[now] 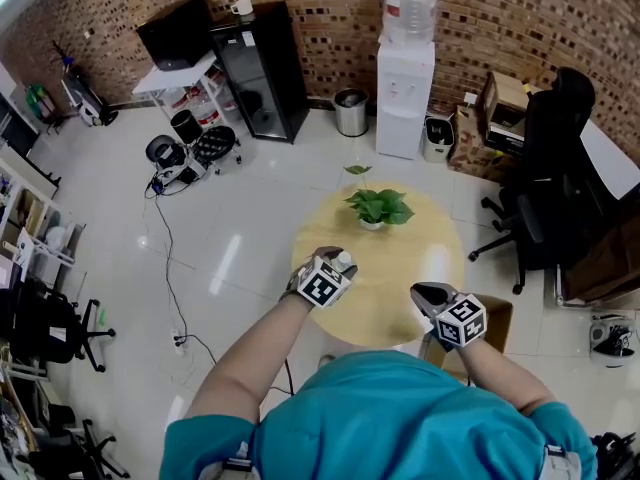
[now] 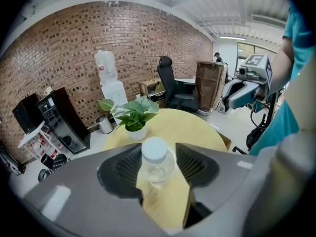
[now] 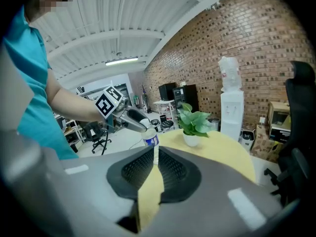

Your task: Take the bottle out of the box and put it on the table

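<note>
A: Where's the bottle?
B: Upright at the round table's left edge; the left gripper flanks it loosely.
A: The right gripper?
B: Near right; jaws practically together; empty.

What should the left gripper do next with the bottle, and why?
Probably slide the left gripper straight back, away from the bottle. The bottle seems to stand upright on the yellow table. The fingers sit on either side of it with a sliver of gap, so it looks let go.
</note>
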Demonstrator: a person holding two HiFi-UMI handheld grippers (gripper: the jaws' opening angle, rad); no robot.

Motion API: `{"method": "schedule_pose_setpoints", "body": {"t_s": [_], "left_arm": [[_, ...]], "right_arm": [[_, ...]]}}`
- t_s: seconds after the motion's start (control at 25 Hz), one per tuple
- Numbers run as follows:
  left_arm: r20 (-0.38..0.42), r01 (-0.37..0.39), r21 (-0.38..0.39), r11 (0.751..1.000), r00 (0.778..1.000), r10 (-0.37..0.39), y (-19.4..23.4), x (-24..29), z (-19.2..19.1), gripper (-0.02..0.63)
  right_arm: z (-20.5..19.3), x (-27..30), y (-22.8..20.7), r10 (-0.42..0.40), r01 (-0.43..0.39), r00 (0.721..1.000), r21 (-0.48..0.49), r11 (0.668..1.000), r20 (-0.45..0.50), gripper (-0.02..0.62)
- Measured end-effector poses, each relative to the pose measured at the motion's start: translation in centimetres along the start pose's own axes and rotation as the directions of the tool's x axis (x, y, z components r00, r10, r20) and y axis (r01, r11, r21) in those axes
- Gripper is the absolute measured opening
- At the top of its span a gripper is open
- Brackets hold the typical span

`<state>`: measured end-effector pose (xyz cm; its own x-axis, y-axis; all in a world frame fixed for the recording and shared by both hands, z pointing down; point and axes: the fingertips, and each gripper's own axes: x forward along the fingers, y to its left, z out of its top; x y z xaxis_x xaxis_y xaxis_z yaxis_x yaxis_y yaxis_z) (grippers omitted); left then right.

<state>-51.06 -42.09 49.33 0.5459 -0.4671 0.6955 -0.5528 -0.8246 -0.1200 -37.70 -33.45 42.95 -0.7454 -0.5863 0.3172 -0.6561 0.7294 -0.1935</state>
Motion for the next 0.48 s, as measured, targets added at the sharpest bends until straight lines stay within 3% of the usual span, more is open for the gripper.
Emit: {"method": "schedule_pose_setpoints", "body": {"t_s": [0.04,0.12,0.32,0.48], "left_arm": [[-0.002,-0.002,-0.002,1.000,1.000,0.002,-0.2,0.0,-0.2,0.256],[0.008,-0.006,-0.028,1.000,1.000,0.006,-0.7,-0.4,-0.6,0.302],[0.099,-0.036,-0.127,0.991,0.994,0.048,-2.2,-3.1,-1.0,0.324],[0.195,-0.067,-0.152,0.986,0.976,0.096,-4.4,-7.5,-0.1,0.301]], "right_arm": [[0.1,-0.4,0.0,0.004,-0.004,1.000,-0.001,1.000,0.002,0.028],[0.1,-1.4,-0.2,0.014,-0.014,1.000,-0.007,1.000,0.006,0.028],[-0.1,-4.7,-1.1,0.043,-0.042,0.999,-0.052,0.998,0.014,0.028],[0.1,-8.5,-2.6,0.083,-0.079,0.996,-0.103,0.992,0.037,0.028]]}}
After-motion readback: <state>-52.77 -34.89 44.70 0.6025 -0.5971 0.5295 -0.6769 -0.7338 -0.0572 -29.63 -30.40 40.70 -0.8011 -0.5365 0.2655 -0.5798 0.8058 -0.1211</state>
